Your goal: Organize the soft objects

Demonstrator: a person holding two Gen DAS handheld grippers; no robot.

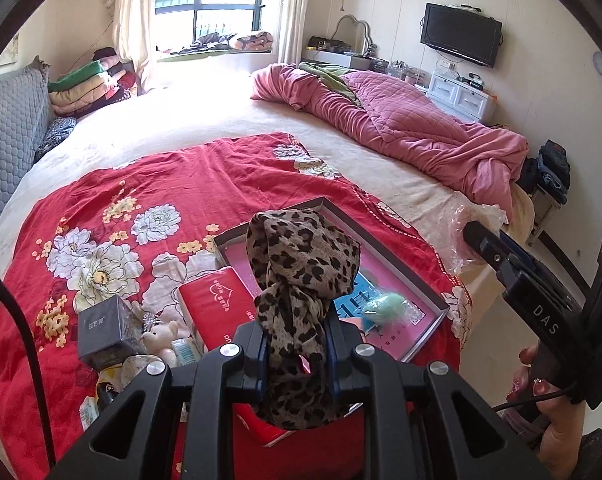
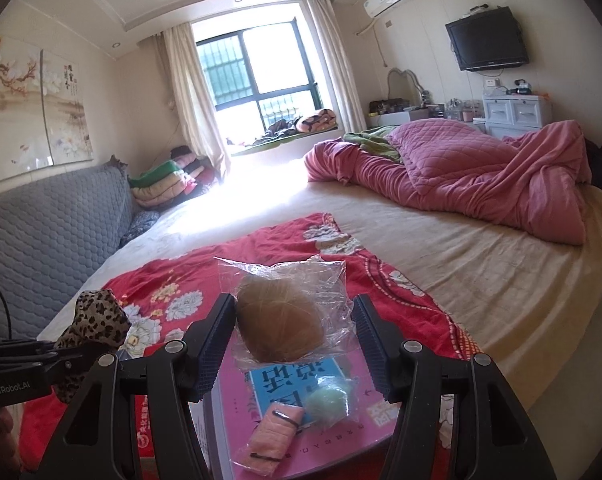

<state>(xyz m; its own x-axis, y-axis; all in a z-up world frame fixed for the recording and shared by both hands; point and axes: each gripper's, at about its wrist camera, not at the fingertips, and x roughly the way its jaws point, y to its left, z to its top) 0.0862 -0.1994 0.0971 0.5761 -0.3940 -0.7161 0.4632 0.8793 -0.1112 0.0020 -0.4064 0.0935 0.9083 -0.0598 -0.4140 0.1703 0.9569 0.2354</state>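
Note:
My left gripper is shut on a knotted leopard-print scarf, which it holds upright above the near end of the open box with a pink lining. In the box lie a blue card, a pale green puff in wrap and a pink folded cloth. My right gripper is shut on a clear plastic bag with a round tan bundle inside, held over the box. The scarf also shows at the left of the right wrist view.
A red tissue pack, a grey carton and a small teddy bear lie on the red flowered cloth. A pink quilt is heaped at the bed's far right. A grey padded headboard stands left.

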